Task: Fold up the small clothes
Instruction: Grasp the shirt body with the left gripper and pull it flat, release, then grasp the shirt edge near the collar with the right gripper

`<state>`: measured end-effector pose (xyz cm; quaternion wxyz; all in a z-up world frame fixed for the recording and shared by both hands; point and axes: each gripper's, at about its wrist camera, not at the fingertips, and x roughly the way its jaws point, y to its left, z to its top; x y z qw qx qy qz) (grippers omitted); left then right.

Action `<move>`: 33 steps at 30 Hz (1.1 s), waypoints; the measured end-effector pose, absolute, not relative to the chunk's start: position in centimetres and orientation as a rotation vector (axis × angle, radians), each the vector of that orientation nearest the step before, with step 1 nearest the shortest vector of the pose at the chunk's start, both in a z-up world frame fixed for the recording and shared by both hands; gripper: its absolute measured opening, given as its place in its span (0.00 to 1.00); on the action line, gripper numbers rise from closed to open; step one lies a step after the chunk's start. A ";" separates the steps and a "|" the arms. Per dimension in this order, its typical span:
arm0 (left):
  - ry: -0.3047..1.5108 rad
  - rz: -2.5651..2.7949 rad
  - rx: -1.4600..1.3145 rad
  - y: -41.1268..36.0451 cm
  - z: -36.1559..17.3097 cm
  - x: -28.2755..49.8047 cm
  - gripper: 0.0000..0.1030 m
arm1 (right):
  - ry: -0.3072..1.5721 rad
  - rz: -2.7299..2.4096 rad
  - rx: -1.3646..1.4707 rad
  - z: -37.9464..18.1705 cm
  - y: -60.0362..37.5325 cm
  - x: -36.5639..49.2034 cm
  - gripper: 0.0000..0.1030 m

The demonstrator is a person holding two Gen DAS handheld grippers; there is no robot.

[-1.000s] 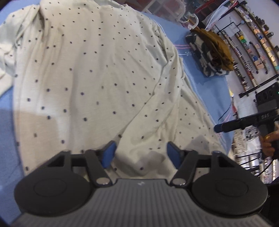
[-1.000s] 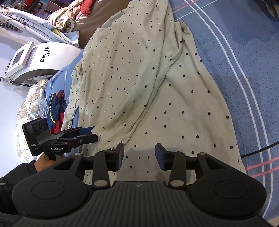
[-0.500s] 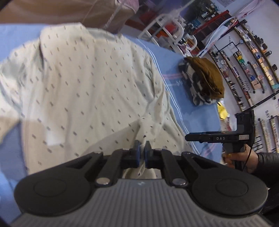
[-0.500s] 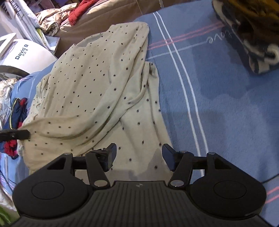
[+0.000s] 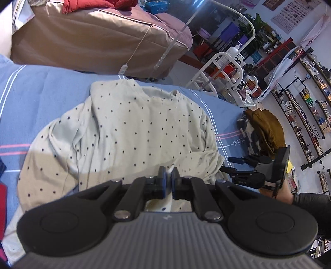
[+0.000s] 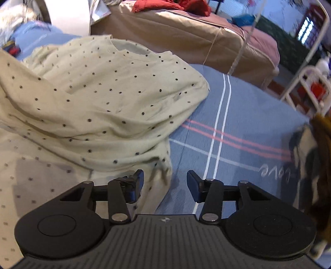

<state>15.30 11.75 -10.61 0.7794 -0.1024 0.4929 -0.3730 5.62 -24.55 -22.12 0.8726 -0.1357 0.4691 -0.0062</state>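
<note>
Bright daylight floods both views. A soft shadow band crosses the near half of the dotted shirt [image 5: 128, 132]. Fisheye bending curves the edges, and motion blur smears the right view's rim.

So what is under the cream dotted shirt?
The cream dotted shirt lies on a blue striped bedsheet. The sheet shows around it; whatever lies beneath the shirt's middle is covered.

A blue striped bedsheet [image 5: 51, 87] spreads ahead of the left gripper, with a brown-covered bed [image 5: 93, 37] beyond it and a red garment [image 5: 99, 4] on top. To that gripper's right lie a mustard-brown cloth pile [image 5: 266, 128], a white metal cart [image 5: 225, 68] and wall shelves [image 5: 310, 115] farther off.
</note>
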 end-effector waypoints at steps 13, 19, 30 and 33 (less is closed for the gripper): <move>1.156 -0.698 -0.114 10.8 -13.7 16.4 0.14 | 0.982 -0.054 -0.244 -21.6 -28.5 5.9 0.09; 1.193 -0.668 -0.066 9.9 -16.3 16.1 0.43 | 1.014 -0.066 -0.174 -22.5 -29.8 5.3 0.10; 1.118 -0.637 0.042 10.1 -16.6 15.5 0.58 | 0.881 -0.097 0.041 -16.6 -31.2 4.7 0.42; 1.096 -0.699 0.095 9.1 -16.6 15.1 0.59 | 0.901 -0.070 0.136 -16.3 -32.3 8.0 0.41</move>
